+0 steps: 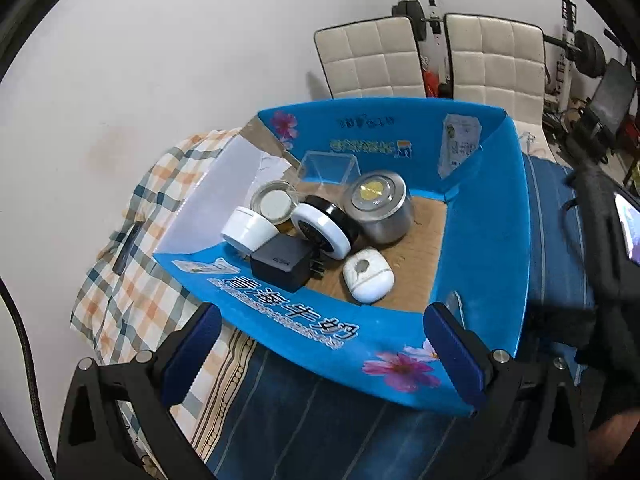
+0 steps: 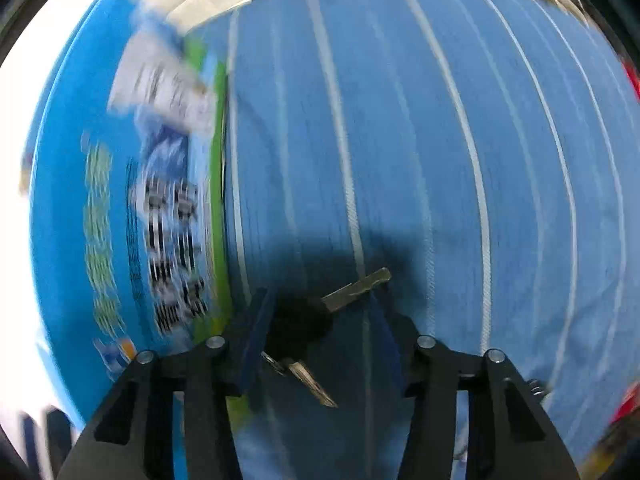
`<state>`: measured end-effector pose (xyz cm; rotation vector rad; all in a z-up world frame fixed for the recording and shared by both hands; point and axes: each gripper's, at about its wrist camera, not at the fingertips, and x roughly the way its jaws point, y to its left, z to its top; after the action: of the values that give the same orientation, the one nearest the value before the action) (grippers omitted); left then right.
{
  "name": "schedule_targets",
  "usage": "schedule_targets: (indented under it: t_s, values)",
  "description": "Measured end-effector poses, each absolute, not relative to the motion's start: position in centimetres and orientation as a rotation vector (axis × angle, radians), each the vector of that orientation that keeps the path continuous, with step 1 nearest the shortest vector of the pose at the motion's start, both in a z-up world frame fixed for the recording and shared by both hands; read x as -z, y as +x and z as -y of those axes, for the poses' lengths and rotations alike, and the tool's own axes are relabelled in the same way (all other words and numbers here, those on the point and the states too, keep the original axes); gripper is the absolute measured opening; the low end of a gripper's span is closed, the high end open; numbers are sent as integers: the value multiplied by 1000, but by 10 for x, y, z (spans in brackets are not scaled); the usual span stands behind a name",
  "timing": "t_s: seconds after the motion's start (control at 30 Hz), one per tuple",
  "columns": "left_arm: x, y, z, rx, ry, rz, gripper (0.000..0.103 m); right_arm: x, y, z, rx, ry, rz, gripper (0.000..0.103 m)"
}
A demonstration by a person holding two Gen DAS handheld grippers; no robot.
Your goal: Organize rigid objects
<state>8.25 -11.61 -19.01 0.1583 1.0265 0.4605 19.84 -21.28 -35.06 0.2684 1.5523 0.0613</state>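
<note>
While the open left gripper [image 1: 320,356] straddles the blue cardboard box [image 1: 486,248] wall at six o'clock, seemingly steadying it, the right gripper [image 2: 320,336] hangs parted around black-headed metal keys [image 2: 316,320], unclamped

A blue striped bedcover [image 2: 440,140] carries the blue cardboard box [image 1: 488,248] and, between the right fingers, keys [image 2: 352,290].

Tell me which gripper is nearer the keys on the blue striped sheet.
Right. The right gripper hangs directly over the keys, which lie between its fingers. The left gripper is at the blue box; no keys show there.
</note>
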Motion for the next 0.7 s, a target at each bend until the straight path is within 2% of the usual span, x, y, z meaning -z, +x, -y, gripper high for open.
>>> schedule_targets:
  t_s: [0.1,0.17,0.23,0.37,0.47,0.6,0.7]
  values:
    - [192,78,121,-426,186,-1045,103,351,186,194,-100,124,-1578,48]
    - [194,72,122,-405,196,-1055,103,358,172,186,-124,111,-1609,48]
    - [196,61,124,-370,187,-1075,103,357,151,190,-123,65,-1645,41]
    - [188,42,127,-284,167,-1048,103,359,107,192,-141,23,-1698,41]
    - [194,29,134,-195,157,-1104,103,358,86,211,-149,194,-1727,41]
    - [200,17,131,-163,99,-1130,103,345,89,243,-105,374,-1605,41]
    - [204,13,118,-286,66,-1129,103,337,98,235,-164,404,-1554,41]
